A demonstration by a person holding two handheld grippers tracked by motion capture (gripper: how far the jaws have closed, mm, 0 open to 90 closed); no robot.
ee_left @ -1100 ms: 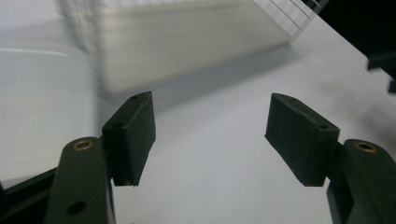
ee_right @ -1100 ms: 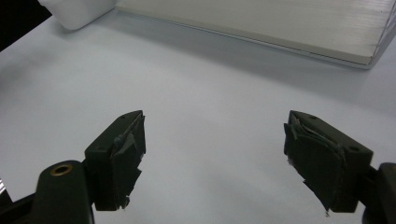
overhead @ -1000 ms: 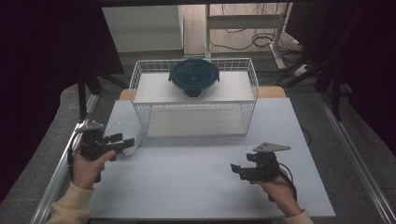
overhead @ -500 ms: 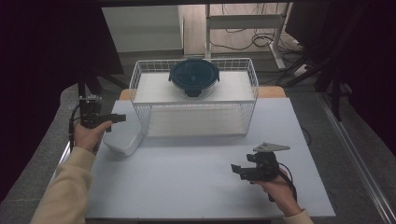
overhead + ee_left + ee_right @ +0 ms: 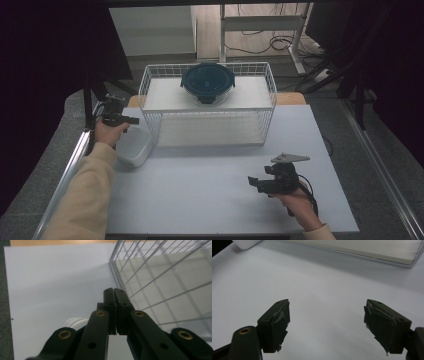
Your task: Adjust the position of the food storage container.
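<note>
Left gripper (image 5: 131,120) is held over the desk's (image 5: 210,190) far left corner, beside the wire basket's (image 5: 150,100) left end; its jaws have just been closing and are now pressed together, nothing pinched; a white container (image 5: 134,146) sits on the desk just below and beside it; right gripper (image 5: 252,182) is held near the front right, jaws spread, empty; a dark-lidded bowl (image 5: 207,82) rests atop the basket.

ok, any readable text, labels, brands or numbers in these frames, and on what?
None readable.
Round lidded container on the wire basket: dark lid, no print that can be made out.
White tub under the left gripper: plain.
Left gripper jaws, shut, and right gripper jaws, open: bare black pads, no marking.
Table: plain white sheet.
</note>
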